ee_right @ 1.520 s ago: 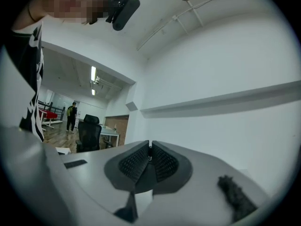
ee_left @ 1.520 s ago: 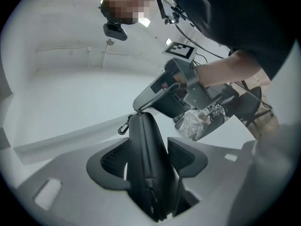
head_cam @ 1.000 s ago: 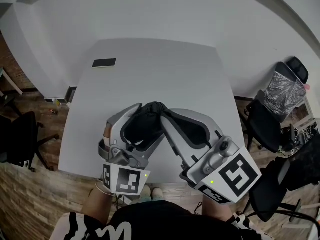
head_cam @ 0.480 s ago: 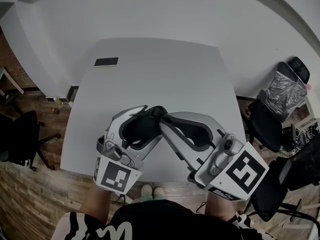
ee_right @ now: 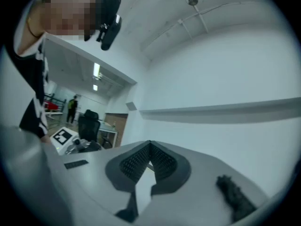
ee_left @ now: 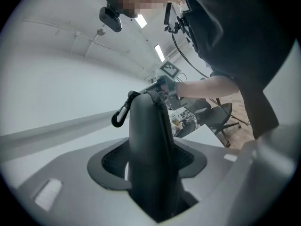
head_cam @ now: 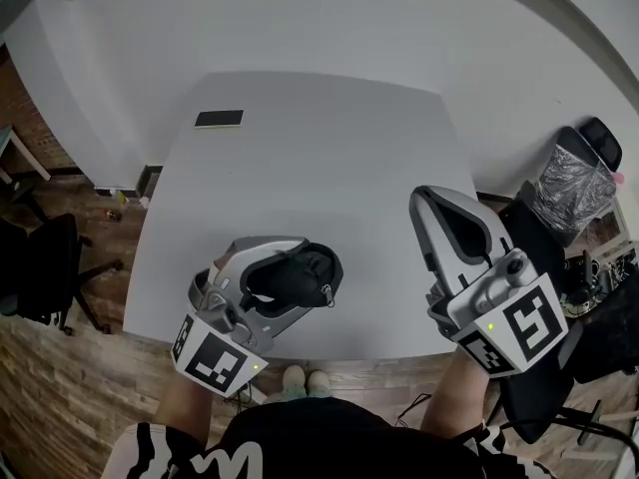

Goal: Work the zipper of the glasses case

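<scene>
So, over the gray surface, we've got the black glasses case lengthwise in our left claw, whose jaws have just been closing and now clamp it. Our right claw, pinched together and empty, sits well off to its right.

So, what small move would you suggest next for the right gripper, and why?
Probably open the right gripper and bring it over to the case: it is shut, empty and well clear, while the left gripper, whose jaws have just been closing, clamps the case.
</scene>
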Available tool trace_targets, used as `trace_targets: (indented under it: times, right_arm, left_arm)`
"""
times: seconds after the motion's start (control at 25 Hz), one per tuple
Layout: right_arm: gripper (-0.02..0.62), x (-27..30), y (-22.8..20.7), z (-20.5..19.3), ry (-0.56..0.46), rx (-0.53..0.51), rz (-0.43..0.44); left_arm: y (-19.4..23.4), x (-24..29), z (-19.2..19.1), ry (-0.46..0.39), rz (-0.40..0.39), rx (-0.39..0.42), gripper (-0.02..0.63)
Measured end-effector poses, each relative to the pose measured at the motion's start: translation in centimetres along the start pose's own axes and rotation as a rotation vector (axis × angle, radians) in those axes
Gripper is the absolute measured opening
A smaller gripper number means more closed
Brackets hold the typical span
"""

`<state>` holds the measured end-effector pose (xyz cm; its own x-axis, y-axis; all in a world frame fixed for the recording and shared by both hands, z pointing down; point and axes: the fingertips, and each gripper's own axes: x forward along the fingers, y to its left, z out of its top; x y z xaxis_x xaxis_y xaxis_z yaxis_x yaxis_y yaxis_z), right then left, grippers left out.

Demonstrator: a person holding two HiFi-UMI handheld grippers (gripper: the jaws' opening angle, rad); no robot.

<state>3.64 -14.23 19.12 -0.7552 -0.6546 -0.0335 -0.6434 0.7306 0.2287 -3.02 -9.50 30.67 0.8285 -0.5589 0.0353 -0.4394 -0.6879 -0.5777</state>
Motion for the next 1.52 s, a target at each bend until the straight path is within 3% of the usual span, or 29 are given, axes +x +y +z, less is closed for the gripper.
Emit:
trace_targets:
  times: [0.16,0.28,0.32,0.44,0.6,0.8,0.96,1.04,1.16,1.2,1.52]
  right_arm:
    - [0.002,-0.1,6.6,-0.3,0.049,-0.223,0.287]
    - [0.035,0.0,10.8,-1.0,0.065,-0.397,0.385]
    - [0.070,0.1,11.4,-0.9,0.052,-0.432,0.396]
    - [0.083,1.0,11.8,-0.4,0.027,-0.515,0.355]
    - [0.082,1.4,11.1,-0.6,0.055,-0.632,0.300]
    - [0.039,1.1,11.1,-1.2,0.083,-0.682,0.338]
    - [0.029,0.9,11.6,-1.0,0.057,-0.702,0.381]
    - [0.024,0.7,11.9,-0.5,0.026,-0.683,0.407]
    - [0.018,0.4,12.1,0.3,-0.016,-0.662,0.448]
    - [0.017,0.3,12.1,0.5,-0.024,-0.657,0.462]
    - [0.006,-0.6,11.2,0.3,0.015,-0.705,0.483]
  left_arm:
    - [1.3,0.2,-0.3,0.025,0.013,-0.056,0.264]
    - [2.8,0.5,0.3,0.028,0.015,-0.053,0.264]
    - [3.2,0.5,0.5,0.029,0.011,-0.051,0.264]
    - [3.5,0.4,0.0,0.058,-0.007,-0.066,0.265]
    - [2.4,0.3,-0.6,0.064,-0.044,-0.094,0.270]
    - [1.7,-0.1,-0.7,0.056,-0.105,-0.086,0.268]
    - [0.9,-0.5,0.3,-0.025,-0.250,-0.087,0.273]
    - [0.3,-1.1,1.0,-0.087,-0.351,-0.165,0.273]
    - [-0.4,-1.8,1.8,-0.139,-0.447,-0.398,0.270]
    - [-0.5,-2.0,2.0,-0.152,-0.473,-0.439,0.267]
    - [-0.6,-2.5,3.2,-0.282,-0.615,-0.612,0.264]
